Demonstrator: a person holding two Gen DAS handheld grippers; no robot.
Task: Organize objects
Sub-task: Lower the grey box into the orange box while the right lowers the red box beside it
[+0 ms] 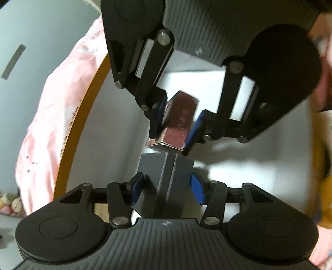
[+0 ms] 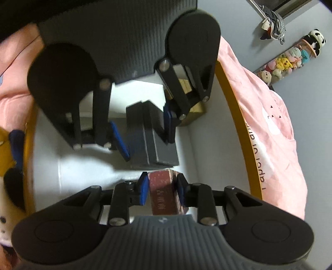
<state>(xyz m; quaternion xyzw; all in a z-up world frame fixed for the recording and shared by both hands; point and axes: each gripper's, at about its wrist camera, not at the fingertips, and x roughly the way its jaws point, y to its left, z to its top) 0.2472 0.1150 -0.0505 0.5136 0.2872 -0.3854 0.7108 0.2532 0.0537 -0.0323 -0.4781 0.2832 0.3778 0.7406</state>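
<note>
In front of both my tools is the white tray [image 1: 249,166]. My left gripper [image 1: 167,184] stands apart around the black box [image 1: 166,176], pads not pressing. My right gripper [image 2: 162,188] is clamped on the dark red box [image 2: 164,195].

pink bedding [image 2: 269,116], plush toys [image 2: 290,62]

Pale grey walls [image 2: 238,16] are enclosing the room; a pink quilt [image 2: 269,124] is lying rumpled; plush toys [image 2: 290,62] are lining a ledge; light is falling evenly.
</note>
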